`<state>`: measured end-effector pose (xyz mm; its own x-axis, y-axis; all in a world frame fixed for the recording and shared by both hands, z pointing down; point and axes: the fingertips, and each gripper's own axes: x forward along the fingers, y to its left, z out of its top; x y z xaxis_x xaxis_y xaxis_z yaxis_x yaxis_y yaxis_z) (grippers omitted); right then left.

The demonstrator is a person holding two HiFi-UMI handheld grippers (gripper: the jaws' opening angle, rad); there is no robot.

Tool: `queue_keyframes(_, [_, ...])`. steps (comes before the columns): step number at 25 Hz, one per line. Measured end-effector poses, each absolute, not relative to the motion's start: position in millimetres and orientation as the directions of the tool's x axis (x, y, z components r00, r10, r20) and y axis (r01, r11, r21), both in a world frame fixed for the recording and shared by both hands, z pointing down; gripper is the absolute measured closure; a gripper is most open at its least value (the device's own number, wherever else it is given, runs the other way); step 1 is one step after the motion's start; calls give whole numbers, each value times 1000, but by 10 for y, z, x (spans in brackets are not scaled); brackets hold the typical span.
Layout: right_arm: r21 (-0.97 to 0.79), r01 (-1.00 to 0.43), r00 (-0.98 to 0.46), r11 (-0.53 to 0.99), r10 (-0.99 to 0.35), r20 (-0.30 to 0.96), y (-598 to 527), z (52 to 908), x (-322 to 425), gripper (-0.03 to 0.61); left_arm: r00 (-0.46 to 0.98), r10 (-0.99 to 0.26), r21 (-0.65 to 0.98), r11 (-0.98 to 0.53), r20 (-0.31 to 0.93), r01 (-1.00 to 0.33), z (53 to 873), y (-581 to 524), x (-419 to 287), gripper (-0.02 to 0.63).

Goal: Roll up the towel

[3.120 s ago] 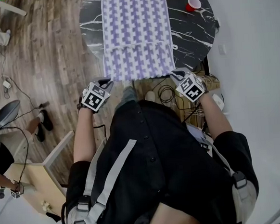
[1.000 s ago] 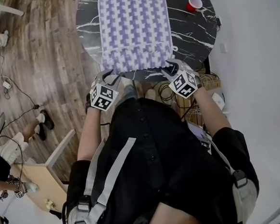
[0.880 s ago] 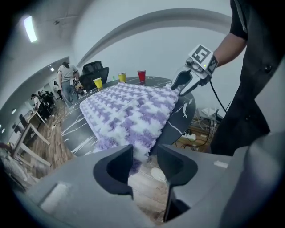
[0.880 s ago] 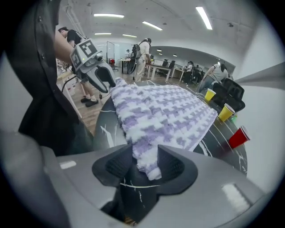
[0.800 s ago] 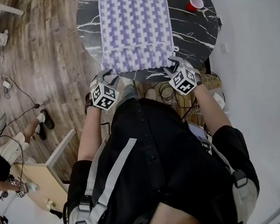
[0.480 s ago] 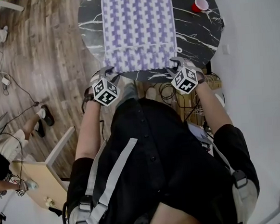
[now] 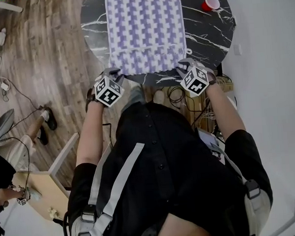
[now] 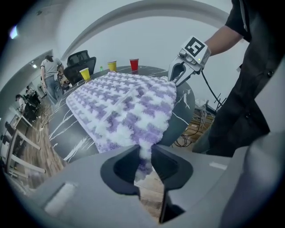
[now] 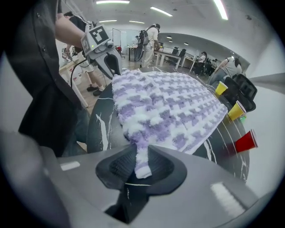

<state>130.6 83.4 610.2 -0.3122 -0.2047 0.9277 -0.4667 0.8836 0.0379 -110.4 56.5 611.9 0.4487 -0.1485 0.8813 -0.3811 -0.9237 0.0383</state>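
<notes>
The towel (image 7: 145, 28) lies flat on the round dark table (image 7: 210, 38), its long side running away from the person and its near edge at the table's near rim. Each gripper takes one near corner. The left gripper (image 7: 115, 73) has the left corner between its jaws, which are closing and pinch the cloth. The right gripper (image 7: 184, 64) does the same on the right corner, its jaws closing onto a tab of cloth that pokes through them. Both point steeply down at the edge. Taking both corners at once looks meant to keep the edge straight and taut, so the first turn of the roll starts even across the width.

Ahead of the roll the cloth is clear, and nothing rests on it. A red cup (image 7: 207, 4) stands on the table to the right of the far end, apart from the towel, and two yellow cups (image 8: 85, 74) stand beyond the far edge. They should matter only if the roll drifts sideways or runs past the end. Cables (image 7: 178, 94) lie on the floor under the near rim, clear of the work
</notes>
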Motion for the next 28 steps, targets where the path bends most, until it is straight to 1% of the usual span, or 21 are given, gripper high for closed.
queue_keyframes(2, [22,-487,-327,873,-206,922,792,6059,1300,503,449,-143,43,-924,882,-379,6097,502,-1093,548])
queue_keyframes(4, [-4,-505,-347,863,-199,916,837,6003,1287,508,455,-141,51,-921,879,-385,6069,511,-1098,565])
queue_keyframes(11, [-90,-464,-383,881,-108,917,1049,5868,1272,508,456,-93,105,-915,885,-390,5989,657,-1116,563])
queue_keyframes(14, [-123,-462,-407,879,-87,909,1111,5828,1274,508,473,-73,149,-897,878,-416,5951,756,-1127,561])
queue_keyframes(20, [-133,-509,-437,850,-122,891,908,5621,1298,505,531,-61,214,-871,845,-442,5670,559,-1123,554])
queue_keyframes(28, [-98,-571,-429,815,-195,882,407,5424,1358,503,553,-23,242,-884,833,-400,5484,81,-1084,541])
